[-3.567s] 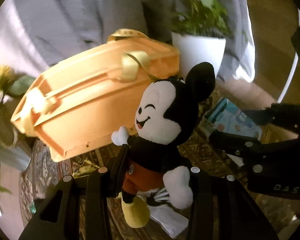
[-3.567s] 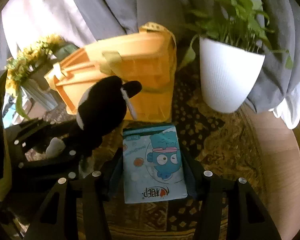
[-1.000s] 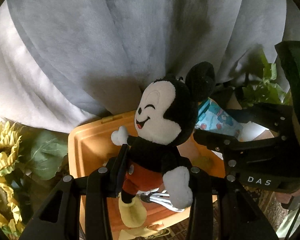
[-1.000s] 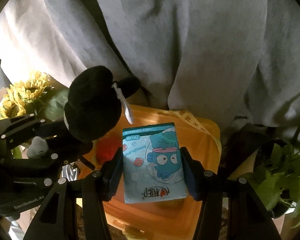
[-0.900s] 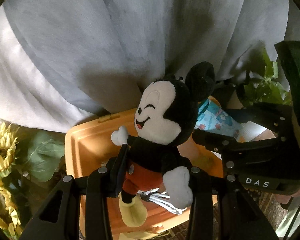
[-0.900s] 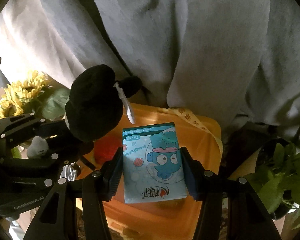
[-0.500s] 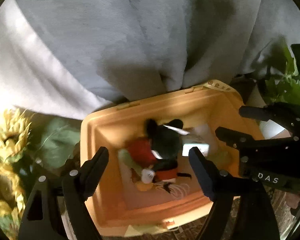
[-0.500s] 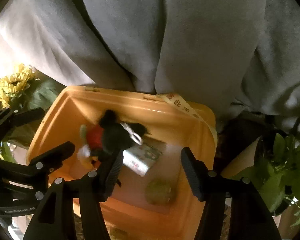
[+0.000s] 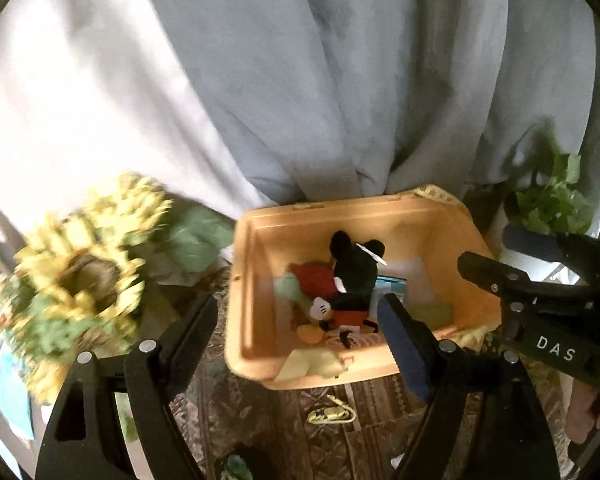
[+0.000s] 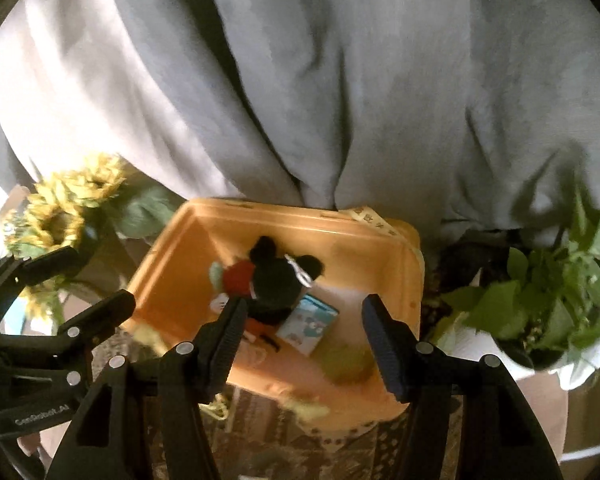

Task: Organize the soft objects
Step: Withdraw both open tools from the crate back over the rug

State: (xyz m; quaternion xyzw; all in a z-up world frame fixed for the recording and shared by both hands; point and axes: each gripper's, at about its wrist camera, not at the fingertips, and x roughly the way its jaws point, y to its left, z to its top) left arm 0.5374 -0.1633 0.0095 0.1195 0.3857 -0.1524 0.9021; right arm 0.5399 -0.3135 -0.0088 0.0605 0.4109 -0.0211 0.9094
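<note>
Left gripper [image 9: 296,316]: it is wide open and holds nothing. It hangs above the orange bin [image 9: 260,360].
Right gripper [image 10: 302,322]: it is wide open too, with nothing between its fingers. It hangs over the same bin.
Mouse plush [image 10: 278,286]: it lies inside the orange bin, face down, with its black ears up. A red soft thing [image 10: 238,276] touches it on one side.
Tissue pack [image 10: 308,324]: the blue pack lies in the bin too, just beside the plush and partly under it.
Step in hand: I think you are done dropping, so now you pull away. Lift both grippers straight up and keep them open, so that no finger hooks the white loop on the plush's head.
Watch out: the left gripper sits near the sunflowers [image 9: 80,272], and the right one is near the potted plant [image 10: 548,304]. Go up first, then sideways.
Next look: a small yellow cord [image 9: 332,414] lies on the patterned cloth [image 9: 260,432] in front of the bin. I cannot say if it is soft.
Hard to see: the sunflowers are a blur. A greenish lump [image 10: 346,360] in the bin is too fuzzy to name. Your gripper fingers hide part of the bin floor. The gray curtain [image 10: 300,80] hides all that is behind.
</note>
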